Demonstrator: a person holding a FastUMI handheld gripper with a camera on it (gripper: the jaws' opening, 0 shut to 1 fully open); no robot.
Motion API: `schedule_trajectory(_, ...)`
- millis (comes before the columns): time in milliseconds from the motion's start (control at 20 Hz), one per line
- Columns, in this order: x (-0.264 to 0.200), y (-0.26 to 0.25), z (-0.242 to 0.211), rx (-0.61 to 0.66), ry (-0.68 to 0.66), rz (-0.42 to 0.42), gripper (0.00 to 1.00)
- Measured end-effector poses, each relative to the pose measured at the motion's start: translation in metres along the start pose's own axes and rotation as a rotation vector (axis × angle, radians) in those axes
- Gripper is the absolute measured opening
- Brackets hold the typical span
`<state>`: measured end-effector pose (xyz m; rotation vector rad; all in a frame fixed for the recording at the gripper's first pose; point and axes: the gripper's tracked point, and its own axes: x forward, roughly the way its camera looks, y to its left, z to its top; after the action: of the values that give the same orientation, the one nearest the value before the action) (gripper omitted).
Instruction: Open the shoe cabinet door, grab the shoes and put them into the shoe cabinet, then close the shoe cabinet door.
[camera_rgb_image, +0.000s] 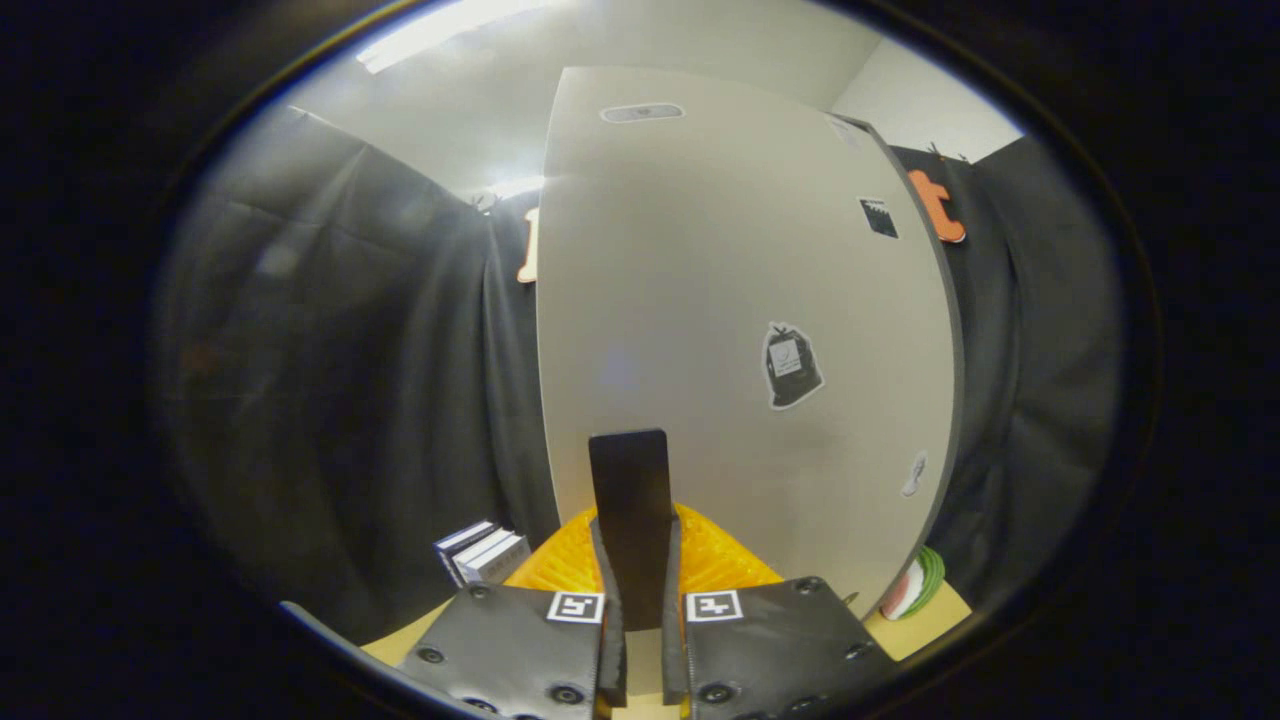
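Gripper (640, 610) fingers nearly together, both pressing on a dark flat tab (630, 500) that stands up between them. Looks like the door pull, can't confirm from here.

Cabinet door (740, 300) right ahead, pale flat panel, close to the fingers. Stickers on it, one a dark bag shape (792, 365). Oval recess (641, 113) near the top.

Yellow ribbed thing (715, 560) low down just behind the fingers, in front of the door; can't tell what it is. Small boxes (482, 553) to the left on the tan floor (925, 630). Shoes not identifiable.

Handling, my read: door is stiff, light, hinged, so it will swing in an arc. Tab is thin and smooth, could slip. Grip it deep and pull along the arc, not straight back.
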<state>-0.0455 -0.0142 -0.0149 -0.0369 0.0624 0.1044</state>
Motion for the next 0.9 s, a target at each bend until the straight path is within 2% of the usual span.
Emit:
schedule_trajectory(300,-0.058,-0.019,-0.001,0.006,-0.004,0.035,0.16)
schedule_trajectory(400,-0.064,-0.024,0.0,0.01,-0.01,0.035,0.15)
schedule_trajectory(900,-0.139,-0.076,0.005,0.013,-0.02,-0.029,0.15)
